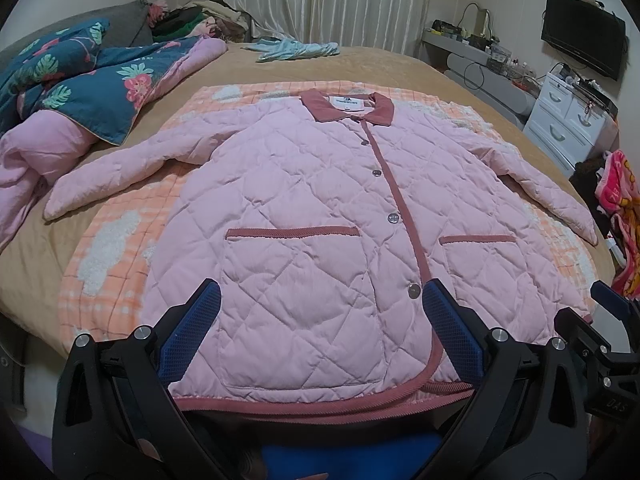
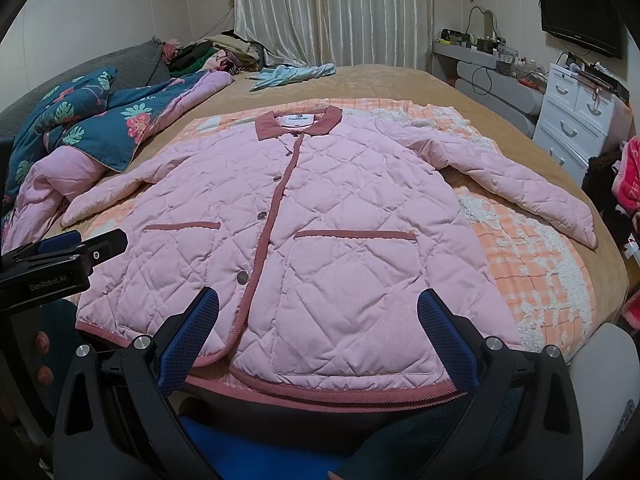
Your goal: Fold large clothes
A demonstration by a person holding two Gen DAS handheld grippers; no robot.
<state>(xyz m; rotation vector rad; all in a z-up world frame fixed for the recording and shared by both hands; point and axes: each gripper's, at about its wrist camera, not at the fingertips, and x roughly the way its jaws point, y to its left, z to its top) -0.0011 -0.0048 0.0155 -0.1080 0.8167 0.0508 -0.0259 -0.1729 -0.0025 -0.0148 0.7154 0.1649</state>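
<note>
"GenRobot.AI" was printed in white on the black body of the left gripper (image 2: 318,300), seen from the right wrist. "DAS" showed on the right gripper (image 1: 612,294) housing. The jacket (image 1: 320,220) collar label's print was too small to read.

Both wrist views look from the bed's foot edge toward the curtains (image 1: 332,0), low and close over the jacket (image 1: 320,216) hem; the left sits further left; both share the whole jacket.
</note>
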